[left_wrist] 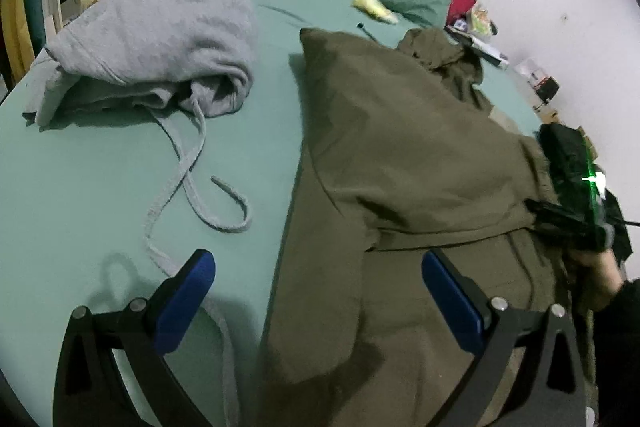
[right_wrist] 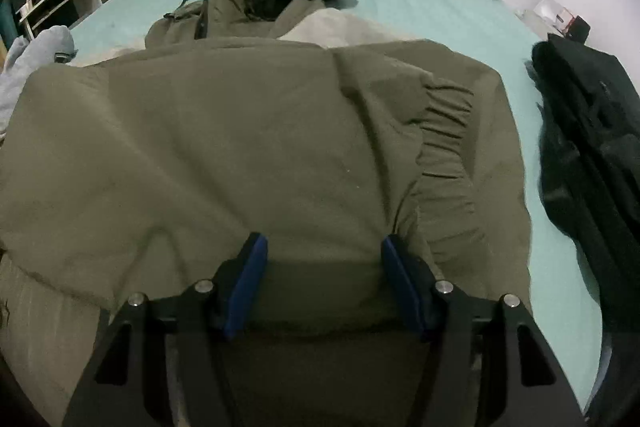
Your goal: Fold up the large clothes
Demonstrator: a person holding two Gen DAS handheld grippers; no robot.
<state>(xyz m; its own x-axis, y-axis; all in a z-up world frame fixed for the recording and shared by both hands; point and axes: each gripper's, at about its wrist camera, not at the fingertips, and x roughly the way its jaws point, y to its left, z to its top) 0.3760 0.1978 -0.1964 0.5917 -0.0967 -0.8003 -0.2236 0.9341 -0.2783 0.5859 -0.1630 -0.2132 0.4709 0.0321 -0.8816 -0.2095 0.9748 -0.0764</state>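
Blue pads on the right hand-held gripper [right_wrist: 324, 267] sit apart with a puffed ridge of the olive jacket [right_wrist: 248, 131] between them, not pinched yet as far as I can tell. The left hand-held gripper [left_wrist: 318, 287] is spread wide over the jacket's near left edge, holding nothing. The jacket lies half folded on the green bed [left_wrist: 100, 187], hood bunched toward the pillows. Risk, I reckon: grabbing only the top layer, so the fold slides apart. The grey hoodie [left_wrist: 160, 27] has its drawstring [left_wrist: 192, 187] trailing near the left gripper and could snag.
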